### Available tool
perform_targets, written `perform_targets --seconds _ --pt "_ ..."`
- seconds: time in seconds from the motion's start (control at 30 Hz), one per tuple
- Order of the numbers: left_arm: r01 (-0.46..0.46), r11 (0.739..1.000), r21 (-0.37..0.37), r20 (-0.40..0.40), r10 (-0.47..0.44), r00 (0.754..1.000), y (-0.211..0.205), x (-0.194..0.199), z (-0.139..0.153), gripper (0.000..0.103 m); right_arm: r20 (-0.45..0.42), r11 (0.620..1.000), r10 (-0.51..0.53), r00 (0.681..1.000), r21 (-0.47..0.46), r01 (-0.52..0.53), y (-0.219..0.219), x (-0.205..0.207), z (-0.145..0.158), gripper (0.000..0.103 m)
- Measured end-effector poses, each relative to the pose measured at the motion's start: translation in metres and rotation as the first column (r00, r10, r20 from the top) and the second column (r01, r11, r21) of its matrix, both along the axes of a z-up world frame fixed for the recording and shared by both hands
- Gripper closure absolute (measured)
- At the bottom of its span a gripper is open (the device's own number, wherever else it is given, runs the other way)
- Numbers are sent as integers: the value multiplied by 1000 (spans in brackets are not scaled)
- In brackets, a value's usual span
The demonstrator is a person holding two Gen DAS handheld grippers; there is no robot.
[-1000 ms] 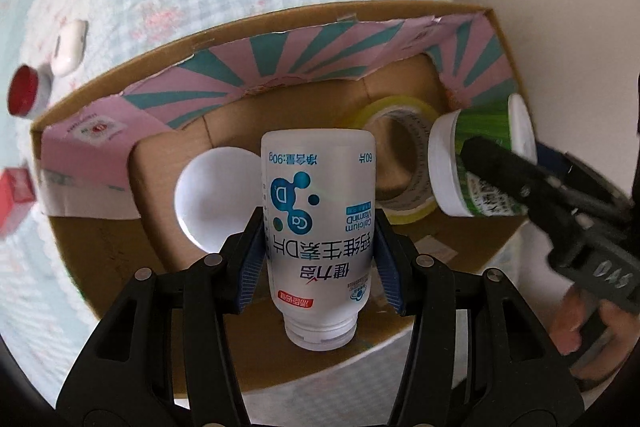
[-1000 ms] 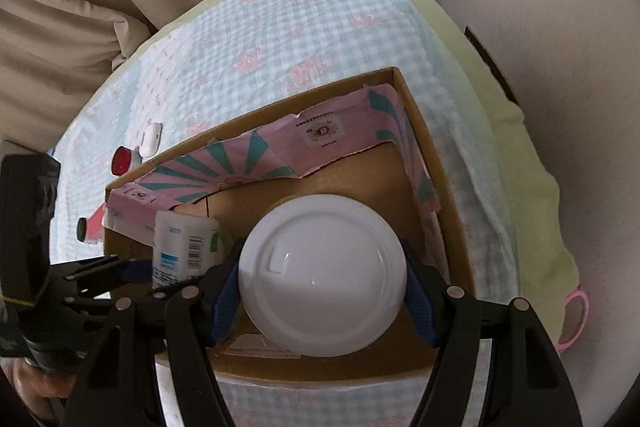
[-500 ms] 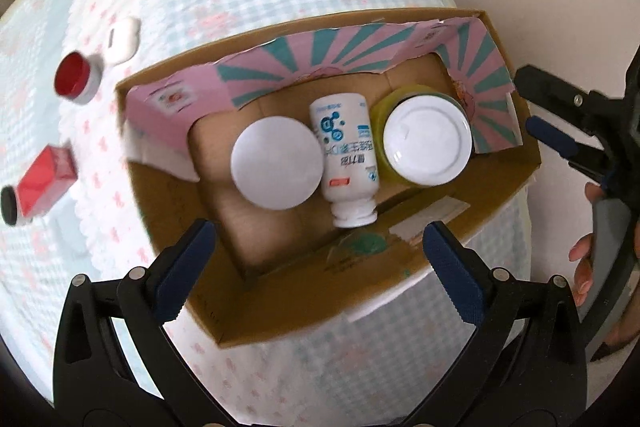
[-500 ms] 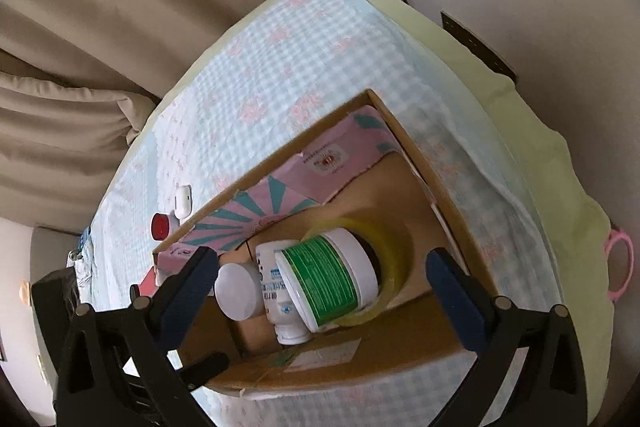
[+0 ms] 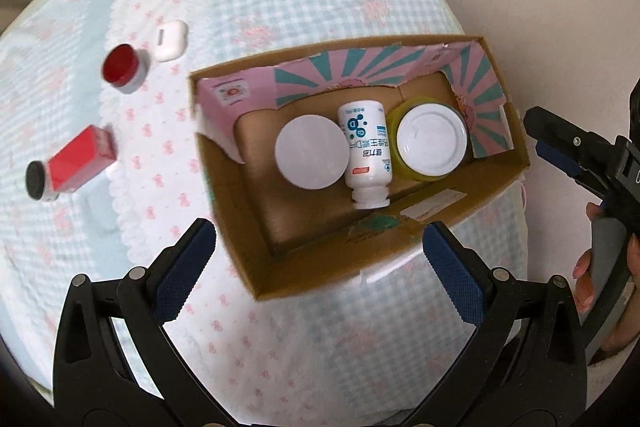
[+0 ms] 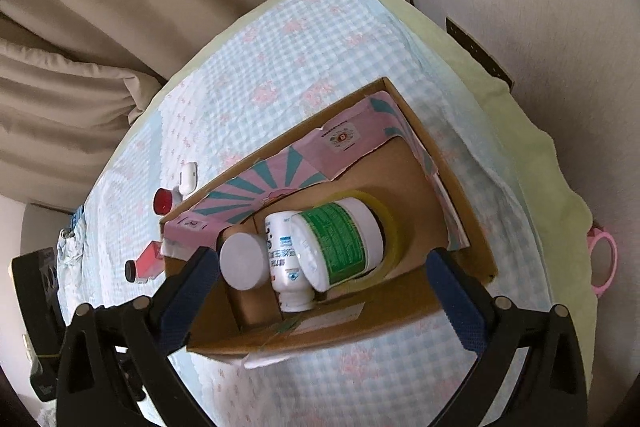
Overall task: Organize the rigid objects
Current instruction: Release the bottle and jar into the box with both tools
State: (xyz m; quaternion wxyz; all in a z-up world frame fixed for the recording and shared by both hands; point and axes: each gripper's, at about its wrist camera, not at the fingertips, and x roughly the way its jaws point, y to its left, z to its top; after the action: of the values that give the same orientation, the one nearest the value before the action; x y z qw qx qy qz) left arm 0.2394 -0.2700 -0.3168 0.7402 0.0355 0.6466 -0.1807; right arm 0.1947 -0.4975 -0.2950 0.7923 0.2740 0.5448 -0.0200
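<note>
An open cardboard box [image 5: 408,227] [image 6: 404,303] sits on the checked cloth. Inside lie a white round lid [image 5: 311,151] [image 6: 241,260], a white calcium bottle [image 5: 365,155] [image 6: 285,267] on its side, and a green-labelled jar [image 5: 434,139] [image 6: 340,243] standing in a yellow tape roll [image 5: 398,115] [image 6: 390,227]. My left gripper [image 5: 316,267] is open and empty, above the box's near side. My right gripper [image 6: 320,287] is open and empty, above the box; it also shows at the right edge of the left wrist view [image 5: 560,151].
On the cloth left of the box lie a red-capped jar [image 5: 122,69] [image 6: 164,201], a white earbud case [image 5: 171,41] [image 6: 188,179], a red carton [image 5: 82,159] [image 6: 150,261] and a black-capped item [image 5: 36,181] [image 6: 130,270]. Curtains and a wall stand behind.
My left gripper let go of the calcium bottle and my right let go of the green jar, both into the box. Both grippers opened and pulled back and up.
</note>
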Motion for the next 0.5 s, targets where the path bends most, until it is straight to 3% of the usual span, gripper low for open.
perform_targets --seconds 0.23,0.5 --pt "-48 999 -12 53 49 997 37 -18 38 0 34 999 17 999 -35 -16 16 -13 33 0" --pt "-119 993 -26 151 122 981 115 -47 94 0 83 987 89 993 -139 -77 64 -30 85 0"
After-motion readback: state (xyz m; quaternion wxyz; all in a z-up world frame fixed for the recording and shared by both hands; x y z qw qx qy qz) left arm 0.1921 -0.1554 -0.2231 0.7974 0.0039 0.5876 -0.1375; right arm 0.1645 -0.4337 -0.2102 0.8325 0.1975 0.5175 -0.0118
